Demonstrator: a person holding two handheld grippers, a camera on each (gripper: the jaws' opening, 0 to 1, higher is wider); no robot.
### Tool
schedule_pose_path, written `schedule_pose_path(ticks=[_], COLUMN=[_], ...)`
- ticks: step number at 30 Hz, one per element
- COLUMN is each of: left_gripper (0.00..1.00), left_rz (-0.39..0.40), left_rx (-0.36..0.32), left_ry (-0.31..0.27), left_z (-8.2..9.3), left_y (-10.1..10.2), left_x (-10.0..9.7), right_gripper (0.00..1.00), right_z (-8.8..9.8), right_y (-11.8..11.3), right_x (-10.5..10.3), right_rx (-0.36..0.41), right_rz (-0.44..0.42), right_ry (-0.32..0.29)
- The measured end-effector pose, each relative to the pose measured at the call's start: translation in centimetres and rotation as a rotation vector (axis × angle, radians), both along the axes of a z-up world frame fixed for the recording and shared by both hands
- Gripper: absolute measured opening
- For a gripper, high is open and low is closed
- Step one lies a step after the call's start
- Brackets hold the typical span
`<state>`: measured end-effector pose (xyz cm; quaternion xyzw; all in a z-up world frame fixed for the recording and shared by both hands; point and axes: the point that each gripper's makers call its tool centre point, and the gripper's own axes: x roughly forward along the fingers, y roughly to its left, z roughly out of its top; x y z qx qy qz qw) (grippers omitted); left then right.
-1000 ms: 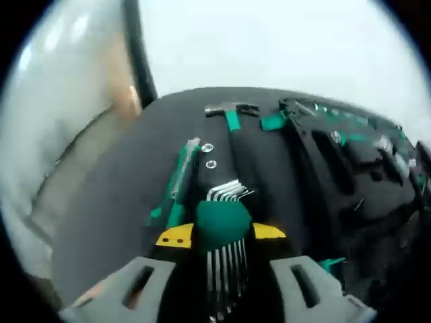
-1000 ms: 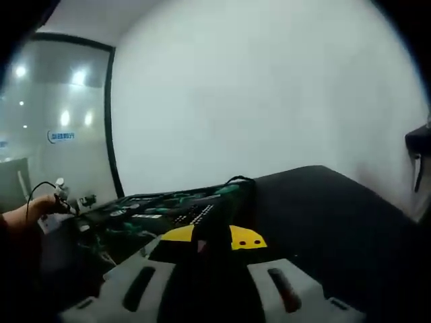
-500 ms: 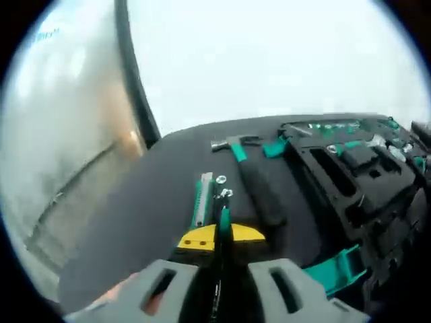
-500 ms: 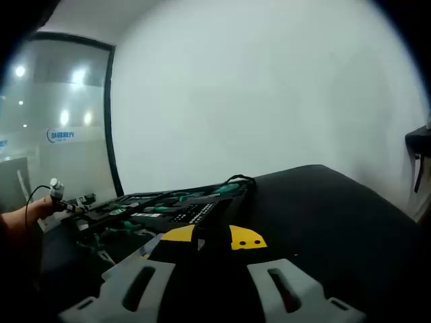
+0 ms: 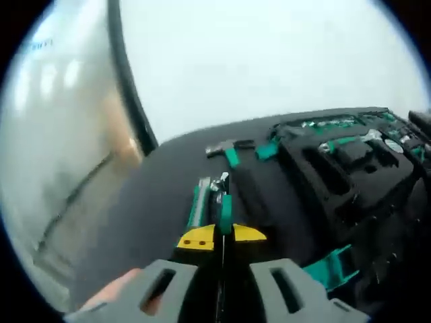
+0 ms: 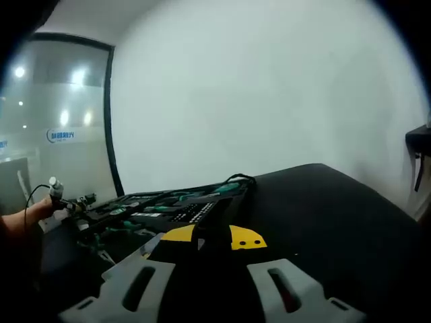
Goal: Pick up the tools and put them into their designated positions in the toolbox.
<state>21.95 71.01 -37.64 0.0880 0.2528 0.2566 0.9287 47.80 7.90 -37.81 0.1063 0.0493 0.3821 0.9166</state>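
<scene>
At the bottom centre of the left gripper view, the left gripper (image 5: 223,237) had its yellow-tipped jaws pressed together on a hex key set (image 5: 224,210), seen edge-on as a thin green holder with metal keys running down between the jaws. Beyond the tips, on the black table (image 5: 155,202), a green-handled utility knife (image 5: 198,200) lay just left of the held set. Farther up the frame, a hammer (image 5: 232,151) with a green neck and a dark grip rested with its metal head toward the top. To the right, the open black toolbox (image 5: 337,168) spread across the right half of the frame, with moulded recesses and green-handled tools blurred along its far edge. A green strap (image 5: 331,266) hung at its near side, lower right. A fingertip (image 5: 111,296) showed at the lower left beside the gripper body.

Low in the right gripper view, the right gripper (image 6: 203,237) had its yellow tips nearly together; whether anything sat between them could not be told. The toolbox (image 6: 182,202) lay on the table (image 6: 323,208) just beyond the tips, left of centre. At the far left edge, a hand (image 6: 37,210) held the other gripper, of which only small parts and a cable showed.
</scene>
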Motion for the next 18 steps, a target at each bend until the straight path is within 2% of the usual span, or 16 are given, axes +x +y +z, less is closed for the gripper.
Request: schedule_pose_path(ticks=[4, 7, 10, 14, 18], left_gripper=[0.03, 0.03, 0.02, 0.02, 0.02], left_rz=[-0.117, -0.218, -0.266, -0.350, -0.436], left_rx=[0.100, 0.207, 0.223, 0.250, 0.307], left_ry=[-0.039, -0.050, -0.071, -0.065, -0.067], left_z=[3.6, 5.5, 6.8, 7.3, 7.5], left_y=[-2.6, -4.3, -5.9, -8.3, -11.3], left_x=[0.9, 1.9, 2.3, 3.9, 5.7], right_gripper=[0.15, 0.15, 0.15, 0.15, 0.15], right_z=[0.0, 0.0, -0.1, 0.0, 0.2], right_y=[0.0, 0.0, -0.1, -0.2, -0.3], right_x=[0.1, 0.1, 0.1, 0.2, 0.0], right_rx=[0.003, 0.004, 0.005, 0.011, 0.020], right_rz=[0.000, 0.001, 0.000, -0.004, -0.003], right_ry=[0.000, 0.000, 0.002, 0.004, 0.005])
